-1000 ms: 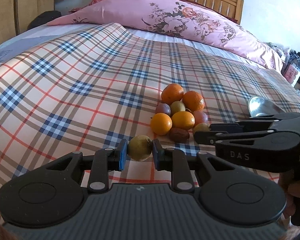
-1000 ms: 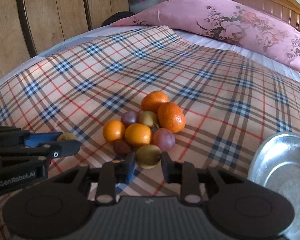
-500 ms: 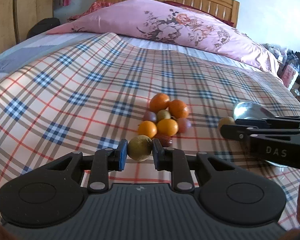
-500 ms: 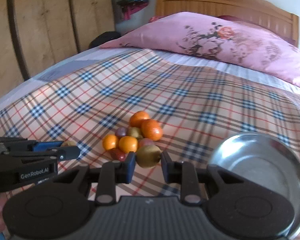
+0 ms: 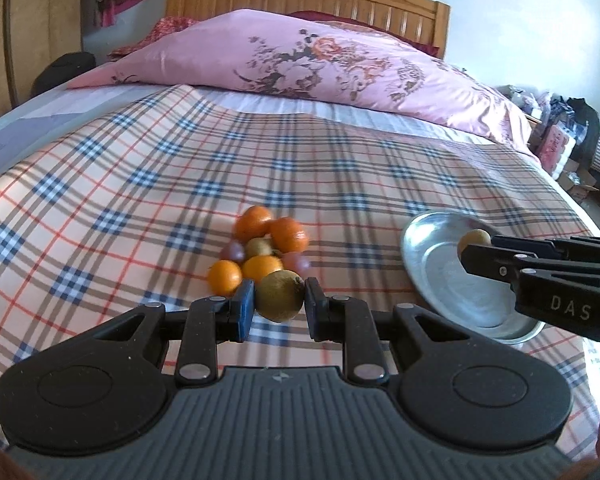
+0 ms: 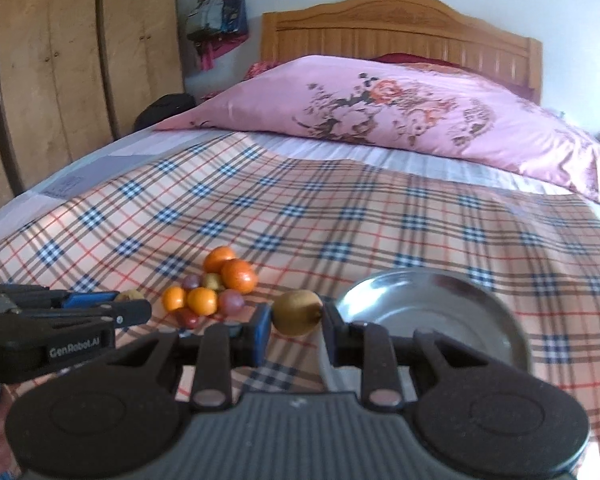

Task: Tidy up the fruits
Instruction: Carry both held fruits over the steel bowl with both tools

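My left gripper (image 5: 279, 306) pinches a greenish-brown fruit (image 5: 279, 295) at lower centre of its view, raised in front of the fruit pile (image 5: 260, 252) on the plaid bedspread (image 5: 140, 184); my right gripper (image 6: 296, 326) likewise grips a second green fruit (image 6: 298, 312) at lower centre, just left of the steel plate (image 6: 480, 300); I judge both are held aloft so each can be dropped onto that plate, apart from the oranges.

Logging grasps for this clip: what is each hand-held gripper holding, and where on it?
Each holds one yellow-green fruit, pinched across its middle: the left hand-held gripper its fruit, the right hand-held gripper its own.
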The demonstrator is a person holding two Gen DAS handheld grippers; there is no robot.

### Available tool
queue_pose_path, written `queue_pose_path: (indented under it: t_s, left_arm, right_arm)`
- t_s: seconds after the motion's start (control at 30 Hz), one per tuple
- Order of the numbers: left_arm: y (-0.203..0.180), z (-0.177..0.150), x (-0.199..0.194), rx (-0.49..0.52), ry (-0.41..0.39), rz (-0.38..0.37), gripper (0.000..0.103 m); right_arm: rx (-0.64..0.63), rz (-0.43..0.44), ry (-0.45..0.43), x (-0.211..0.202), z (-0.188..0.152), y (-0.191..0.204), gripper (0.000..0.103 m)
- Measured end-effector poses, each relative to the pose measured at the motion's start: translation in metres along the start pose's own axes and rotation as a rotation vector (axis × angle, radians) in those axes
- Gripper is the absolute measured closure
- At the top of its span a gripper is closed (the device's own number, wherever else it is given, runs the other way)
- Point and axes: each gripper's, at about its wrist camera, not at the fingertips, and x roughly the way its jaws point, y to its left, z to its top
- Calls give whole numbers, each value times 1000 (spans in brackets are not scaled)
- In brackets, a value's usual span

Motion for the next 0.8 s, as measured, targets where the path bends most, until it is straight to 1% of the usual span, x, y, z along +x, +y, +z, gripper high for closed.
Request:
queue_pose_path:
  t_s: [0.43, 0.8]
  left_arm:
    - [-42, 7, 1, 63, 5, -83, 77]
    - [-74, 11, 11, 90, 39, -158, 77]
  right_arm:
    - [72, -114, -27, -24, -5, -52, 78]
    - [105, -164, -29, -32, -8, -80, 78]
